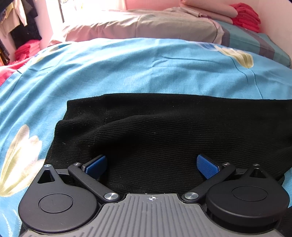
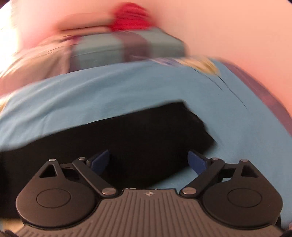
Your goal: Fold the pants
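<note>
Black ribbed pants lie flat on a blue flowered bedsheet, folded lengthwise, with their left end in the left wrist view. My left gripper is open just above the near edge of the pants, its blue pads apart over the cloth. In the blurred right wrist view the right end of the pants lies on the sheet. My right gripper is open over that end, holding nothing.
A beige pillow and a blue striped pillow lie at the head of the bed, with folded pink and red cloths on top. Clothes hang at the far left. A pink wall stands on the right.
</note>
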The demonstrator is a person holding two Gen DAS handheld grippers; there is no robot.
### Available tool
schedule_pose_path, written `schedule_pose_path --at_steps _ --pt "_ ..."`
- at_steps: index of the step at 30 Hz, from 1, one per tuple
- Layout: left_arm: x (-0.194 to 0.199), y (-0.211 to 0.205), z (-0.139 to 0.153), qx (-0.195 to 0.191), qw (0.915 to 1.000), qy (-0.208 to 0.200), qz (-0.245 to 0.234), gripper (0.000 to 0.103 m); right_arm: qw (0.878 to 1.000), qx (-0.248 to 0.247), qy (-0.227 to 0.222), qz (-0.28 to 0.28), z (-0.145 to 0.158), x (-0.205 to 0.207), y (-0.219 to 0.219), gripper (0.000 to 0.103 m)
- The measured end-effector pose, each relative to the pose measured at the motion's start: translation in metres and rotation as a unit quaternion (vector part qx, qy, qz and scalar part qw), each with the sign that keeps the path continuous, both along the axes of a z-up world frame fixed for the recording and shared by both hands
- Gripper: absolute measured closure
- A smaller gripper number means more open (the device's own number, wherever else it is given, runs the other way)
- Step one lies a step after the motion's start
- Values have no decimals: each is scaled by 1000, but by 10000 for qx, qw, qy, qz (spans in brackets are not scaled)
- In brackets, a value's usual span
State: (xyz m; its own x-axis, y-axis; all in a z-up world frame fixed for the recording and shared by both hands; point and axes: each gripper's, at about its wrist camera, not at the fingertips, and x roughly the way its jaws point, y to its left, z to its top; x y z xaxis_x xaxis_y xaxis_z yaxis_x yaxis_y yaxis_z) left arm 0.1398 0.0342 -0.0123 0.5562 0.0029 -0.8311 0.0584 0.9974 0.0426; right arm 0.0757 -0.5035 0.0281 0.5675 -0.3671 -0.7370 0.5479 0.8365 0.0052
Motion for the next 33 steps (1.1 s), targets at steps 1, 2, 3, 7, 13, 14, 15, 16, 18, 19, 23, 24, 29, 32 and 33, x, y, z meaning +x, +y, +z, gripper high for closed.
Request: schedule_pose_path --at_steps 1,2,3,7,13,14,15,16,18,19,23,24,29,32,33 --pt "1 0 2 46 9999 112 57 0 9999 -61 14 83 9 -3 9 38" --pt "3 0 6 101 9995 249 154 0 9994 -128 -23 308 15 -6 25 37" --pt "2 1 11 121 9991 344 235 0 9980 -200 -117 589 25 -17 40 33" --pt "-28 4 35 143 9993 185 305 0 9847 -294 -473 1653 53 -73 102 28" --pt "-104 -5 63 0 9995 -300 -76 0 9529 153 -431 2997 52 -142 181 30" --pt "-114 -8 62 66 9994 -334 -118 0 9484 215 -343 3143 50 -146 193 30" --pt "-121 -9 59 126 9992 -330 -167 0 9430 250 -207 3312 43 -146 204 30" --pt "-125 -12 54 200 9991 -287 -225 0 9395 206 -65 3419 38 -144 217 30" --pt "-130 -15 39 388 9991 -44 -189 0 9405 79 403 3372 24 -151 236 33" --pt "-133 -15 31 487 9987 62 -158 0 9393 57 636 3370 16 -156 239 37" --pt "-154 -2 31 446 9989 -121 -55 0 9349 -49 757 3467 19 -178 238 36" --pt "-157 1 32 442 9989 -132 -25 0 9335 -14 837 3487 23 -179 236 36" --pt "-159 4 32 460 9989 -132 32 0 9391 82 411 3411 44 -174 254 36" --pt "-161 3 32 489 9987 -157 49 0 9371 146 146 3484 42 -164 271 33" --pt "-161 3 32 479 9987 -156 53 0 9355 228 159 3521 38 -159 276 33"
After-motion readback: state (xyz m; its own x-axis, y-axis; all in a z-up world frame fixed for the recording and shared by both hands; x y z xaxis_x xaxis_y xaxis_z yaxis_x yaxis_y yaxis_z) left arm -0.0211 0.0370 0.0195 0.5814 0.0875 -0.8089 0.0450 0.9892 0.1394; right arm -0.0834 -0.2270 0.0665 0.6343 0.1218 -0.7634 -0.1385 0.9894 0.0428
